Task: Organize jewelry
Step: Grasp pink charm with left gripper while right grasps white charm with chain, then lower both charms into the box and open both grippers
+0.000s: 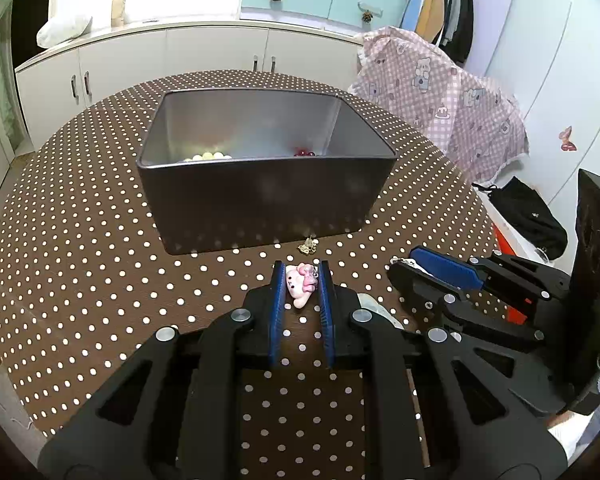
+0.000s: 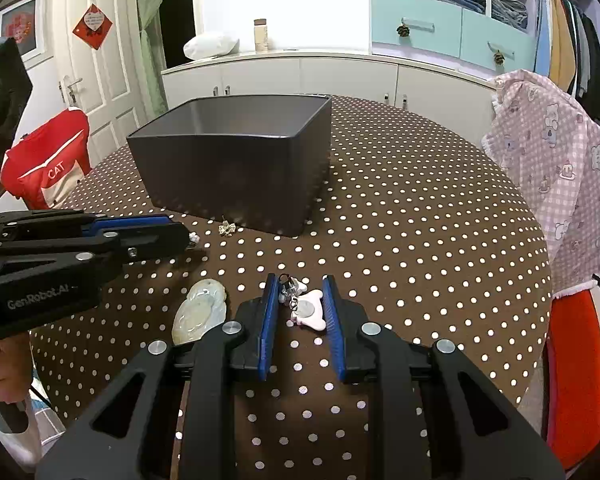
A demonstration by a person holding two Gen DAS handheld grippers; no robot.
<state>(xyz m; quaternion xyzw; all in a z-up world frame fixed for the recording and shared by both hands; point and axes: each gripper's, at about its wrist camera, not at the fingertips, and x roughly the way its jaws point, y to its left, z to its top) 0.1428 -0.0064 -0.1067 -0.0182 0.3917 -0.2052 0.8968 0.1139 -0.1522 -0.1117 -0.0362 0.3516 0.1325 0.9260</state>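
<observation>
A dark grey box (image 1: pixel 260 196) stands on the polka-dot table and holds white beads (image 1: pixel 208 156) and a red piece (image 1: pixel 305 153); it also shows in the right wrist view (image 2: pixel 236 176). My left gripper (image 1: pixel 301 272) is shut on a pink bunny charm (image 1: pixel 300 285), low over the table. My right gripper (image 2: pixel 300 286) has its jaws around a white-pink keychain charm (image 2: pixel 309 312) with a metal clasp, touching it on both sides. A small gold earring (image 1: pixel 308 245) lies by the box front, also seen in the right wrist view (image 2: pixel 227 229).
A pale jade pendant (image 2: pixel 199 312) lies left of my right gripper. The left gripper (image 2: pixel 188 236) shows side-on in the right wrist view. A pink checked cloth (image 1: pixel 436 96) hangs over a chair at the table's right. White cabinets stand behind.
</observation>
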